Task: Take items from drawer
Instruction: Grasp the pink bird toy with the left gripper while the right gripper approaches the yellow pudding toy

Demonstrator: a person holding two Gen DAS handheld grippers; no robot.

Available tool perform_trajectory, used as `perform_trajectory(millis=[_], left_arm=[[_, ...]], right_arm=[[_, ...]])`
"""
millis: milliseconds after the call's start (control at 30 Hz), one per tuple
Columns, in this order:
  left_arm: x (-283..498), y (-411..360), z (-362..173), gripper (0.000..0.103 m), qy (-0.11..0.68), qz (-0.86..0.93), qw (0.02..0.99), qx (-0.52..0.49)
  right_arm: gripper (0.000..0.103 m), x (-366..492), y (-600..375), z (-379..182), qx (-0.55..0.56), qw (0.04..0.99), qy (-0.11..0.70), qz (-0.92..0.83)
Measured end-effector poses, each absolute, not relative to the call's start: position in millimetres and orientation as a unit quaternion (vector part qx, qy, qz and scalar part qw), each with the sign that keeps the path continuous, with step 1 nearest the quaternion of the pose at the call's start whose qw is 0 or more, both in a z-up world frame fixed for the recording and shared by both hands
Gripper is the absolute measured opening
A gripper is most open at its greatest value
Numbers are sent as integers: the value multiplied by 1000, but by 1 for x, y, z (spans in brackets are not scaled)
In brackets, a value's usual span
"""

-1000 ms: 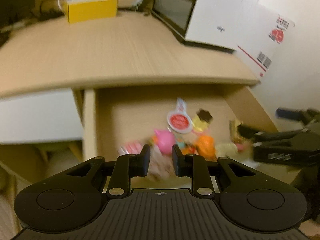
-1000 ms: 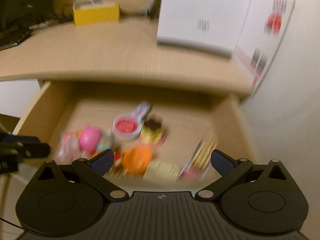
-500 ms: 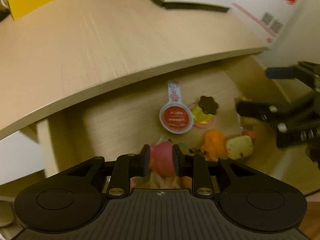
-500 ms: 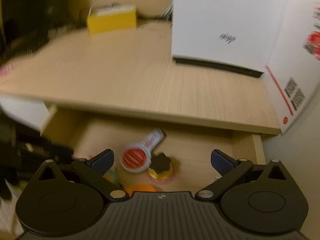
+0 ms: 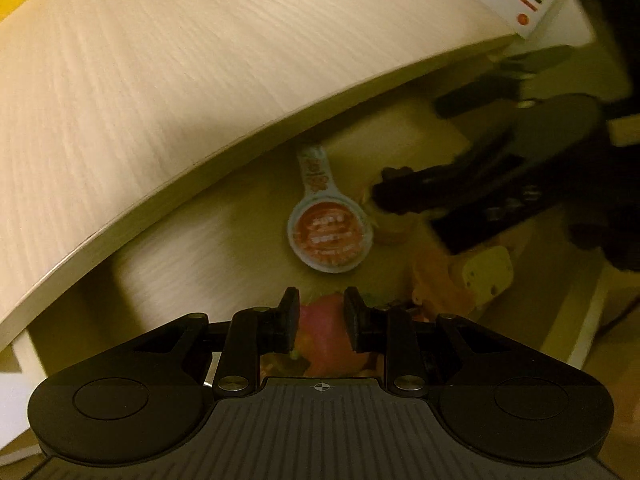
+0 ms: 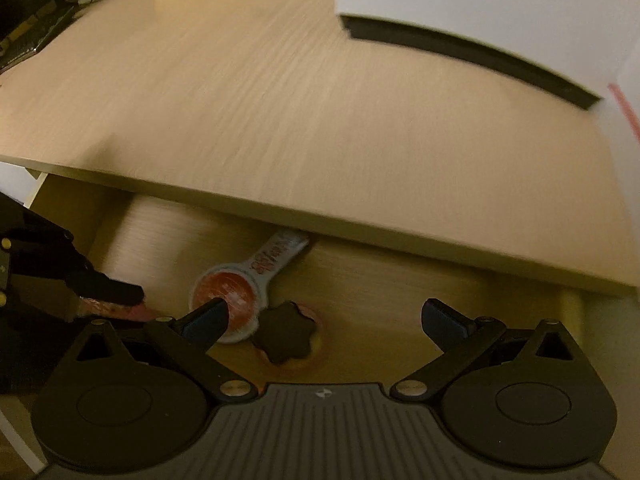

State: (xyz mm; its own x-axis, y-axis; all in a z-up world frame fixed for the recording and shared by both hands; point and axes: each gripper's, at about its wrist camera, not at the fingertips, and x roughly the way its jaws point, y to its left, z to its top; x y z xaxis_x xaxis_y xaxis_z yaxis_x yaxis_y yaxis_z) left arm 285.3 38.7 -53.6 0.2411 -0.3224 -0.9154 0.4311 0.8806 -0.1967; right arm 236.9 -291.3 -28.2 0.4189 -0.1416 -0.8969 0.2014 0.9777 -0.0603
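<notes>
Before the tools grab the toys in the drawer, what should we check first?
1. Drawer open, toys reachable: ok.
2. Left tool lined up on the pink toy: ok.
3. Left tool gripping the pink toy: cannot tell, a small gap shows.
4. Right tool wide open: ok.
5. Right tool around the dark flower-shaped piece: ok, not touching.
6. The two tools clear of each other: cannot tell, they are close.

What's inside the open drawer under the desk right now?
The drawer holds a red-and-white round pod, a dark flower-topped sweet, orange, yellow and pink toys. The hand-held grippers hide the rest.
</notes>
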Motion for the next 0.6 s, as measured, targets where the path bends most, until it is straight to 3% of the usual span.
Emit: perform_trajectory(millis=[67,200,267,333,500,600], left_arm=[[286,43,-54,29,570,-253,781,38],[282,48,-57,32,574,-268,773,19],[278,50,-58,32,574,-265,775,10],[274,51,-59,32,575,-261,775,6],[262,44,-61,37,567,-260,782,23],[257,38,-65,41,573,-272,772,36]], right_arm=[[102,247,-288,-34,34,837,538,-90],[87,261,-282,-49,46,828,555,-65],[73,265,-281,-56,51,824,560,-65],[45,267,-281,-61,56,819,567,-66],[28,264,-278,-63,49,820,566,-75],[26,256,-276,-62,48,820,562,-96]])
